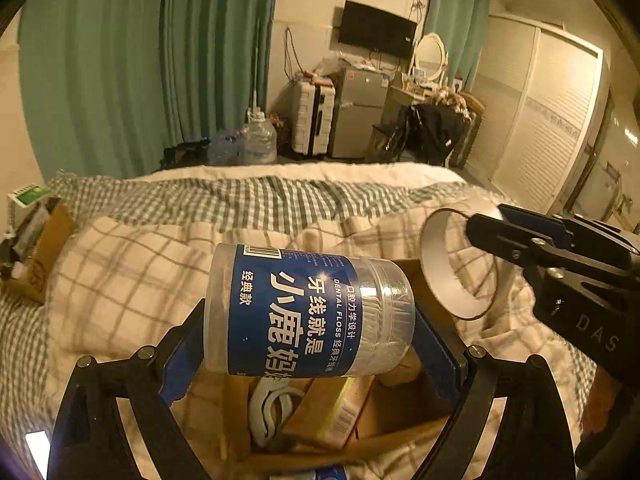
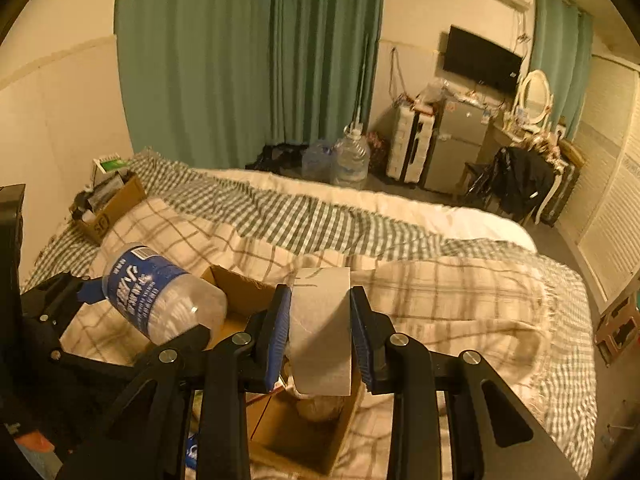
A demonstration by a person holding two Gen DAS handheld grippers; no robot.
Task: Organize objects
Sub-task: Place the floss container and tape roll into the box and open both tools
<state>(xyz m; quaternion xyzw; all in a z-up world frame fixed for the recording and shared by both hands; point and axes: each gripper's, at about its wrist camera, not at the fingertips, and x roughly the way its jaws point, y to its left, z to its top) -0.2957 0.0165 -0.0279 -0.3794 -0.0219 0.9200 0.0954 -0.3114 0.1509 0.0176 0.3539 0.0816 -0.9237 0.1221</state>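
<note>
My left gripper (image 1: 308, 344) is shut on a clear dental floss jar (image 1: 308, 312) with a blue label, held on its side above an open cardboard box (image 1: 400, 416). The jar also shows in the right wrist view (image 2: 160, 296). My right gripper (image 2: 320, 332) is shut on a roll of white tape (image 2: 320, 328), held above the same box (image 2: 296, 436). In the left wrist view the tape roll (image 1: 440, 276) shows as a ring at the right, in the right gripper (image 1: 486, 228).
The box holds a white cable (image 1: 268, 408) and a flat packet (image 1: 340, 412). It sits on a bed with a plaid quilt (image 2: 440, 300). A second cardboard box (image 2: 108, 208) stands at the bed's far left. Water jugs, a suitcase and a small fridge stand beyond the bed.
</note>
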